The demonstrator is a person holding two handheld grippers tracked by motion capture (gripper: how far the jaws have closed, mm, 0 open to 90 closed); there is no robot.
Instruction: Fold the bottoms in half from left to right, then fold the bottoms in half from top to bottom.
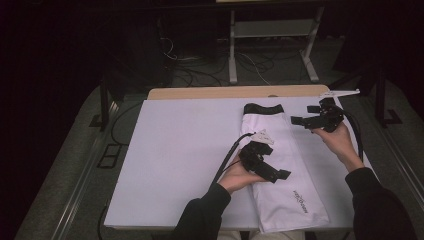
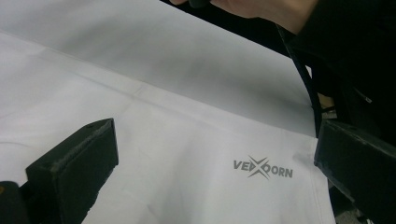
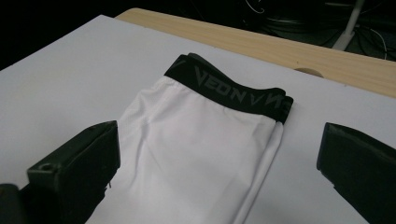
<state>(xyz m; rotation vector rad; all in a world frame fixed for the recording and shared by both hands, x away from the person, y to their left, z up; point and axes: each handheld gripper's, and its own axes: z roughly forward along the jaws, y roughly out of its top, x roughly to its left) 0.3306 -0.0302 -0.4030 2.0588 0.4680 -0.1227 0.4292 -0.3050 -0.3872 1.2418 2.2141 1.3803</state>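
A pair of white leggings (image 1: 287,167) lies folded lengthwise on the white table cover (image 1: 180,150), its black waistband (image 1: 263,108) at the far end and a small grey logo (image 1: 301,199) near the front end. My left gripper (image 1: 276,162) hovers open over the middle of the garment; in the left gripper view its gap (image 2: 215,163) frames the white cloth (image 2: 177,149) and the logo (image 2: 263,168). My right gripper (image 1: 303,114) stands open just right of the waistband. In the right gripper view (image 3: 217,158) the waistband (image 3: 229,88) lies ahead, nothing between the jaws.
The bare wooden table edge (image 1: 210,92) runs along the far side. Beyond it, a grey metal stand (image 1: 232,50) and loose cables (image 1: 200,75) sit on the dark floor. The other hand (image 2: 261,9) shows at the top of the left gripper view.
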